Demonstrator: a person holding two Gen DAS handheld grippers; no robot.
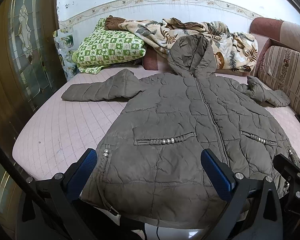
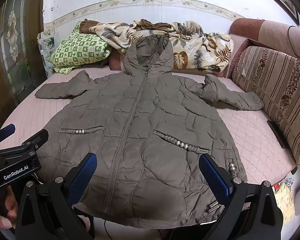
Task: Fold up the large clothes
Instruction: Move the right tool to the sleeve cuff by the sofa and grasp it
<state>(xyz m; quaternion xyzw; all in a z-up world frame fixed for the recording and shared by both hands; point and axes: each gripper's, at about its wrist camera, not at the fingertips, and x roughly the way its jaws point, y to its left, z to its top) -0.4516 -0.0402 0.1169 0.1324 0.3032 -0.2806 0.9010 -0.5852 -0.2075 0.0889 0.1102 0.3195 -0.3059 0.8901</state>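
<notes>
Nearest the cameras, both grippers hang over the coat's hem with their blue pads spread wide and nothing between them. The left gripper straddles the hem's left half; the right gripper straddles the right half, and each shows at the edge of the other's view. A hand grips the left tool's handle at the lower left of the right view.

The coat is a grey-brown quilted one, lying front up and zipped on the bed, hem toward the cameras and hanging slightly over the near edge. Beaded braid trims both pockets and the side seams.

Pink quilted mattress shows bare to the left of the coat and in a narrower strip to its right. The left sleeve lies straight out across that bare stretch. The right sleeve is crumpled and bent, its cuff just beside a striped cushion that walls the bed's right side. A dark flat object lies at the cushion's foot; what it is cannot be told.

Farther back the hood stands propped against a leaf-print blanket heaped along the head of the bed, with a green checked pillow to its left. A glazed door closes the left side, beyond the bed's edge.
</notes>
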